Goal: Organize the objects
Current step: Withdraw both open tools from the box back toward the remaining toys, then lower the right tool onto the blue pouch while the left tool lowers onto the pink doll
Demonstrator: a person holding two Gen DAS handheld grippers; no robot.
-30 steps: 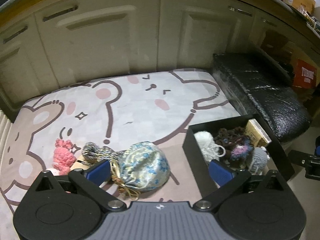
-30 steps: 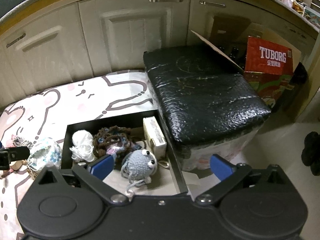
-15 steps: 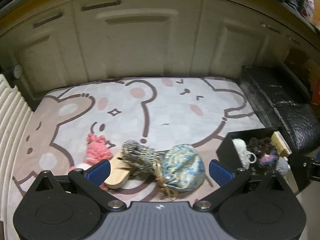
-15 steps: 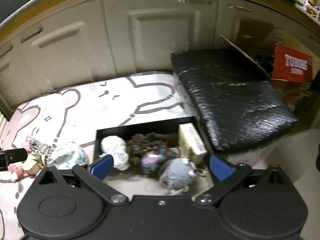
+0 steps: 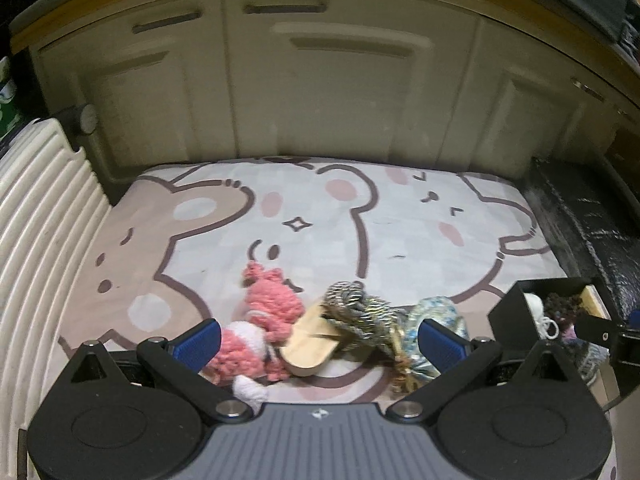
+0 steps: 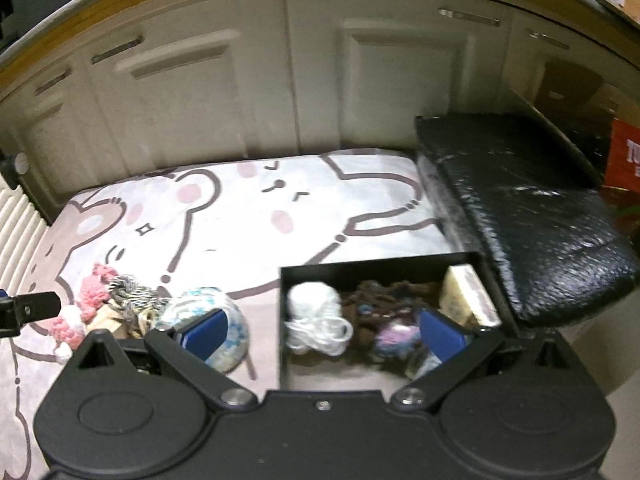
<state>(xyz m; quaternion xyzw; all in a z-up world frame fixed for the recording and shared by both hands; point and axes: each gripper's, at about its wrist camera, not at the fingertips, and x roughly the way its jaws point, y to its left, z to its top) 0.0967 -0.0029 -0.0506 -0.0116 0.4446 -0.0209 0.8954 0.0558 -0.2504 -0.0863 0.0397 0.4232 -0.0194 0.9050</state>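
On a cartoon-bear mat [image 5: 400, 216] laid in front of cream cabinet doors [image 5: 320, 92], a small heap of things sits beside a black box [image 6: 384, 270] — the left hand-held gripper [image 5: 318, 342] hangs low over the heap with its blue-padded fingers [image 5: 198, 342] spread wide, gripping nothing. Between and just beyond those fingers lie a pink and white knitted toy [image 5: 264, 316], a pale wooden piece [image 5: 310, 342], a twisted bundle of striped cord [image 5: 352, 304] resting across the wood, and a blue-patterned drawstring pouch [image 5: 436, 312] at the right end of the row; all four touch or overlap one another. The right hand-held gripper [image 6: 322, 334] hovers at the near edge of the box, its fingers likewise wide apart and empty — the left finger sits over the pouch, the right one over the box interior. Inside the box are a white yarn item [image 6: 314, 312] at the left, a dark brown knitted piece [image 6: 384, 300] in the middle, a purple and pink ball [image 6: 396, 338] nearer the camera and a cream carton [image 6: 466, 294] standing against the right wall. A black padded block [image 6: 516, 208] lies along the mat's right edge, just beside the box, with a red carton [image 6: 624, 160] behind it. Ribbed white panelling [image 5: 36, 240] borders the mat on the left.
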